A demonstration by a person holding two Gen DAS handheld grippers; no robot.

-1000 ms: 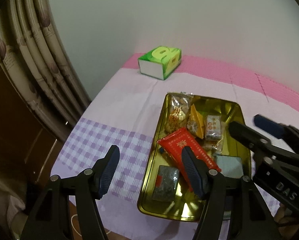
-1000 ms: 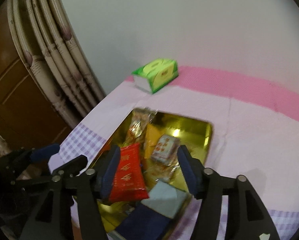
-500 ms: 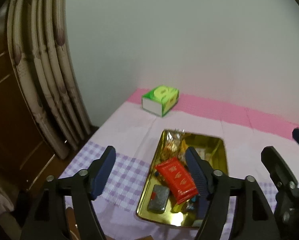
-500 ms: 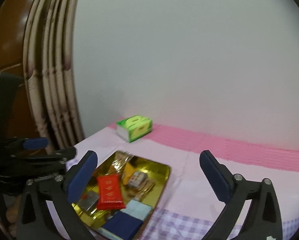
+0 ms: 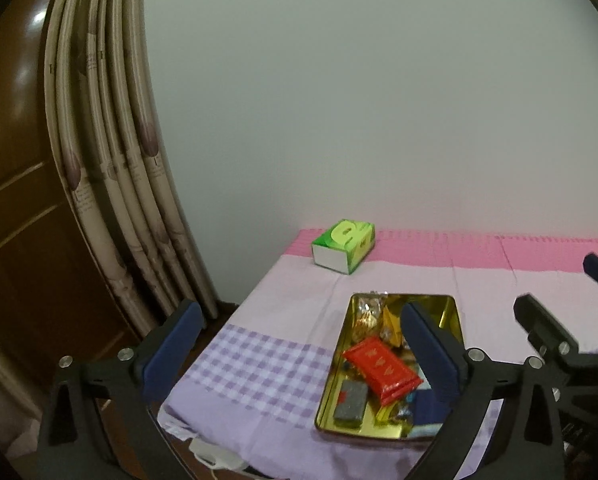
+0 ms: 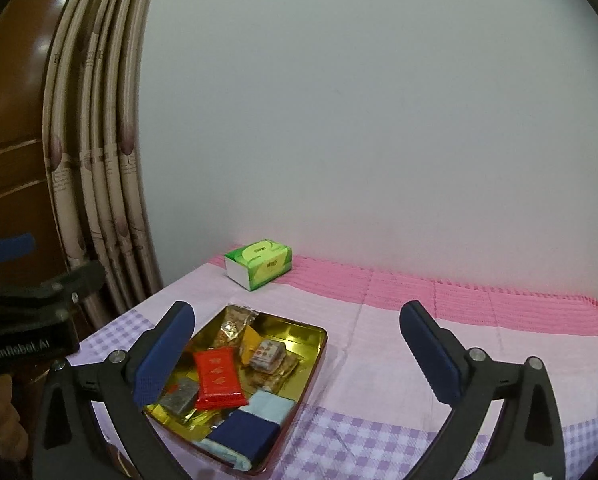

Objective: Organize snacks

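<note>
A gold metal tray [image 5: 449, 307] [image 6: 309, 338] sits near the table's front left and holds several wrapped snacks. A red packet [image 5: 381, 364] [image 6: 217, 378] lies on top, with a grey packet [image 5: 351, 398] [image 6: 179, 398], a dark blue packet [image 6: 245, 432] and a pale blue one [image 6: 269, 404] nearby. My left gripper [image 5: 299, 350] is open and empty, held above and in front of the tray. My right gripper [image 6: 299, 352] is open and empty, also well above the tray.
A green tissue box [image 5: 343, 245] [image 6: 259, 264] stands at the table's back left by the wall. The table has a pink and lilac checked cloth [image 6: 419, 360]. Curtains [image 5: 111, 160] and a wooden door [image 5: 15, 200] are at the left.
Both grippers have pulled up and back from the tray, which now looks smaller. Both have opened wider. The snacks have not moved.
</note>
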